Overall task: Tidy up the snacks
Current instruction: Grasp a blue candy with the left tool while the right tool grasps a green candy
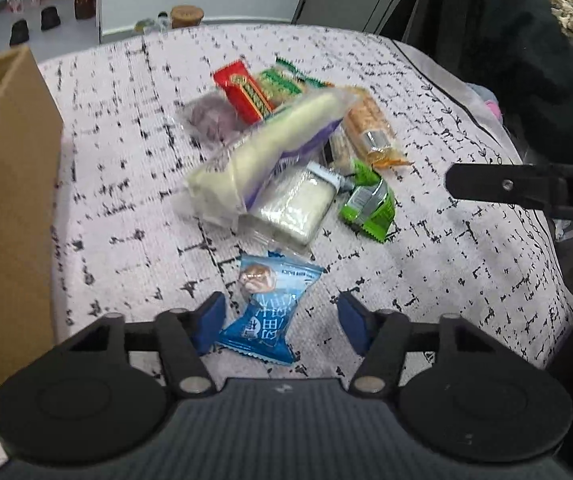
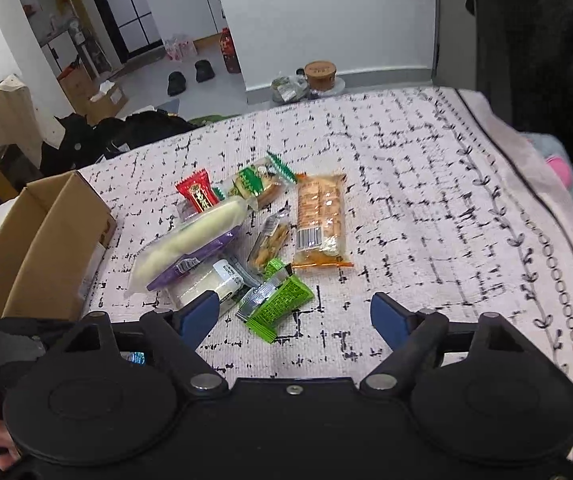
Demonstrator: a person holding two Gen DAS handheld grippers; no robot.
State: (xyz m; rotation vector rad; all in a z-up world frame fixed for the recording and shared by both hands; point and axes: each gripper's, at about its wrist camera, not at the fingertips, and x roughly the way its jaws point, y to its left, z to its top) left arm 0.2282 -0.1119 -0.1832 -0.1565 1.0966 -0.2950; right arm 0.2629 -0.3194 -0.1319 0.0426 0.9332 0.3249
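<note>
A pile of snacks lies on a patterned cloth (image 1: pixel 426 92). A blue candy packet (image 1: pixel 264 308) lies nearest, between the open jaws of my left gripper (image 1: pixel 280 320), its left pad beside the wrapper. Behind it are a long white roll in a purple wrapper (image 1: pixel 262 152), a white rice cake (image 1: pixel 290 204), a green packet (image 1: pixel 366 202), an orange cracker pack (image 1: pixel 370 128) and a red packet (image 1: pixel 242 90). My right gripper (image 2: pixel 296 318) is open and empty, just in front of the green packet (image 2: pixel 276 302). The cracker pack (image 2: pixel 320 220) lies beyond.
An open cardboard box (image 1: pixel 10 208) stands at the left edge of the cloth, and it also shows in the right wrist view (image 2: pixel 42 248). The right gripper's black finger (image 1: pixel 526 188) enters the left wrist view from the right. Dark clothing (image 1: pixel 506 20) hangs at the back right.
</note>
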